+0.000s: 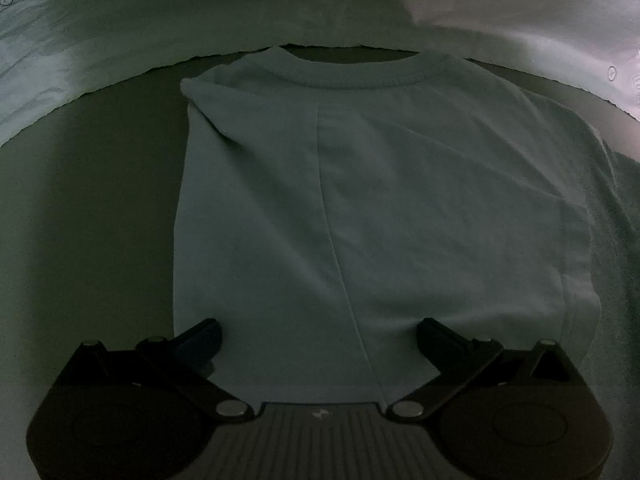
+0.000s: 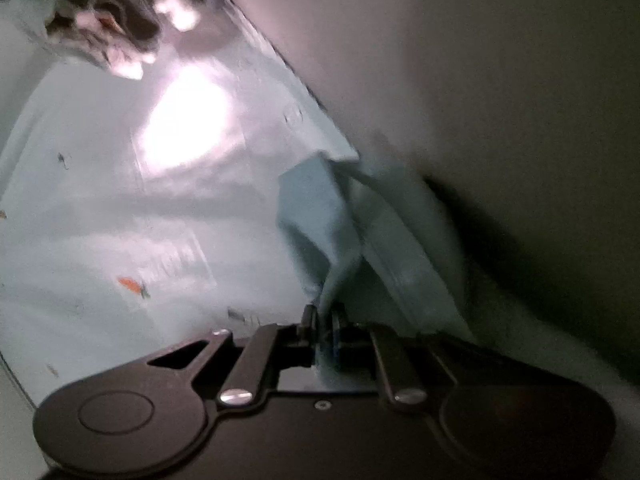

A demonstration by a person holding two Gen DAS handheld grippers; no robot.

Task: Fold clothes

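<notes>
Lying flat on the dark tabletop [image 1: 100, 200], the pale shirt [image 1: 360, 184] runs lengthwise away from the left tool [image 1: 318, 334], with its collar [image 1: 352, 76] at the far end and its hem nearest the tool. One side panel is folded over the body, leaving a straight edge that runs from below the collar toward the hem. A bunched sleeve sticks out to the left of the collar. The left tool is spread wide, its two black fingers [image 1: 200, 336] standing far apart over the hem area; whether they touch the fabric cannot be told.

Beyond the collar, a pale glossy sheet [image 1: 160, 20] lies past the tabletop's far edge, with glare at its right.

The right wrist view is blurred. The right tool [image 2: 323, 322] is closed narrowly on a fold of the shirt [image 2: 316, 216], which rises from between the fingers in a creased, twisted strip. Left of that strip lies the same glossy sheet [image 2: 100, 220], showing bright glare and small printed marks, one orange. A dark rumpled heap [image 2: 108, 8] sits at its far end; what it is cannot be told. Right of the strip, a plain surface fills the view.
</notes>
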